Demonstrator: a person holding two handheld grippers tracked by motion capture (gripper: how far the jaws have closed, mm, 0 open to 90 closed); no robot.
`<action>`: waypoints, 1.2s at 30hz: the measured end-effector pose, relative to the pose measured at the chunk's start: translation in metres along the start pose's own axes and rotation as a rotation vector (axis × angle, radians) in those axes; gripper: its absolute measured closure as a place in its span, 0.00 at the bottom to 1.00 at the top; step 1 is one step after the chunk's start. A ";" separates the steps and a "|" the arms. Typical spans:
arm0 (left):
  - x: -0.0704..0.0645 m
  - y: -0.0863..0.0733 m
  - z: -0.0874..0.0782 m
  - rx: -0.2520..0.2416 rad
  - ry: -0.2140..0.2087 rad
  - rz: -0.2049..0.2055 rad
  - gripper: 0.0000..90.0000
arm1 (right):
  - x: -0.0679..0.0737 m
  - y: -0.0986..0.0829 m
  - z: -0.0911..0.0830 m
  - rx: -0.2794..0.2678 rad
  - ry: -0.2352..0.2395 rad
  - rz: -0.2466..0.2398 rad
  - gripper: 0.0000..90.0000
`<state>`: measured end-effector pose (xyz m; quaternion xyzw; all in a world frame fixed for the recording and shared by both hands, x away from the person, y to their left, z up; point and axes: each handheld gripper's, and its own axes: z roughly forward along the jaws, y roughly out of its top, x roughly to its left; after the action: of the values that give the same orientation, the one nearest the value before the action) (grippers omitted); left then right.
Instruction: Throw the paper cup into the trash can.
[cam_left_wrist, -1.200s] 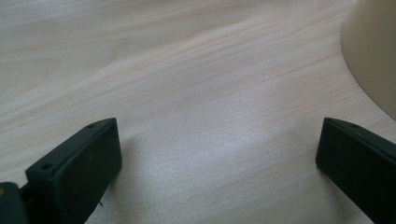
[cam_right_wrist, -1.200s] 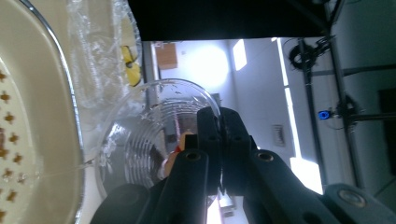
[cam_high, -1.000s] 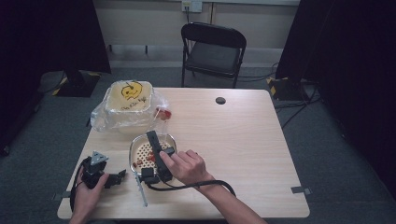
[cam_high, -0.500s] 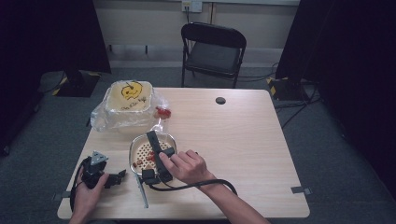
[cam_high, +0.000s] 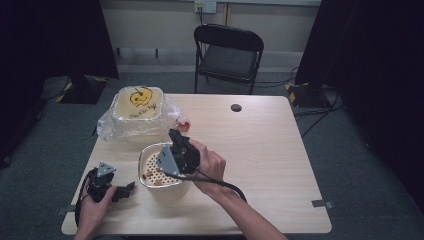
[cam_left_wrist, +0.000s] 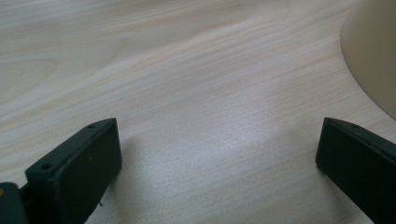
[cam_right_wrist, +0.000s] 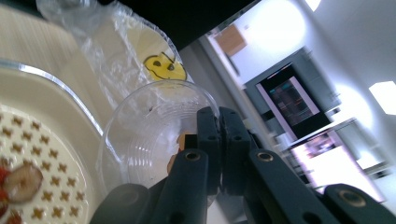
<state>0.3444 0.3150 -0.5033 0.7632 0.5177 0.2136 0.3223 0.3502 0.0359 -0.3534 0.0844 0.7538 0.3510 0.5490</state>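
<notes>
My right gripper (cam_high: 176, 138) hangs over a cream bowl (cam_high: 172, 190) that holds a perforated strainer insert (cam_high: 155, 167). Its jaws (cam_right_wrist: 219, 116) are shut on the rim of a clear plastic cup (cam_right_wrist: 140, 126), which is tipped on its side above the strainer (cam_right_wrist: 32, 140). A few red and brown fruit pieces (cam_right_wrist: 21, 182) lie on the strainer. My left gripper (cam_high: 122, 190) rests on the table left of the bowl. In the left gripper view it (cam_left_wrist: 217, 158) is wide open over bare wood, with the bowl's wall (cam_left_wrist: 373, 51) just beyond one jaw.
A cream container with a yellow smiley face (cam_high: 138, 102) sits in a crumpled clear bag (cam_high: 107, 127) at the table's back left. Something small and red (cam_high: 184, 125) lies beside the bag. A black round cap (cam_high: 236, 107) sits far centre, and a folding chair (cam_high: 227, 52) stands behind the table.
My right gripper has lifted and tilted over the strainer bowl with the cup in it. The left gripper has stayed where it was.
</notes>
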 end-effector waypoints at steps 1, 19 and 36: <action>0.000 0.000 0.000 0.000 0.000 0.000 0.00 | -0.005 0.000 0.002 -0.005 0.016 0.024 0.99; 0.000 0.001 0.001 -0.001 0.000 0.001 0.00 | -0.075 0.025 0.093 0.010 0.268 0.492 0.99; 0.000 0.000 0.001 -0.001 0.000 0.000 0.00 | -0.077 0.050 0.152 0.027 0.420 0.638 0.98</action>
<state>0.3450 0.3146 -0.5034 0.7632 0.5174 0.2137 0.3226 0.5020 0.1000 -0.2860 0.2482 0.7902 0.5040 0.2448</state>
